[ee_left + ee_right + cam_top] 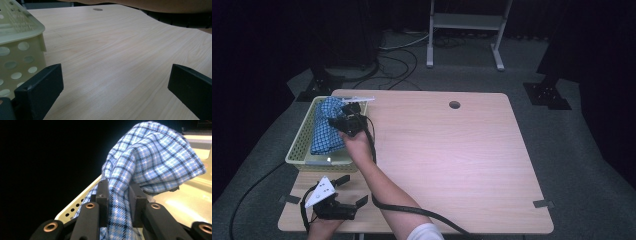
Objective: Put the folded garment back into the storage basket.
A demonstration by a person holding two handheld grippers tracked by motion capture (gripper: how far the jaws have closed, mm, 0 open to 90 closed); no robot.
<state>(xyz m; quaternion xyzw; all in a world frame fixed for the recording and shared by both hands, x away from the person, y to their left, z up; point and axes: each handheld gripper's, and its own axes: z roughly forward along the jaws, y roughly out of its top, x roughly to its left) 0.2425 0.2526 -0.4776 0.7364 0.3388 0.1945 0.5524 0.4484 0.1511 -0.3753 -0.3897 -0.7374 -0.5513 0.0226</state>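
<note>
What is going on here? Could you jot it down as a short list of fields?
work in hand: handling a blue checked cloth at a pale yellow basket
cloth: bunched up, over the basket
basket: perforated, at the left edge of the wooden table
right gripper: jaws closed on a fold of the cloth, over the basket
left gripper: jaws wide apart, nothing between them, low over the table near the basket's front
person: both forearms come in from the near side
</note>
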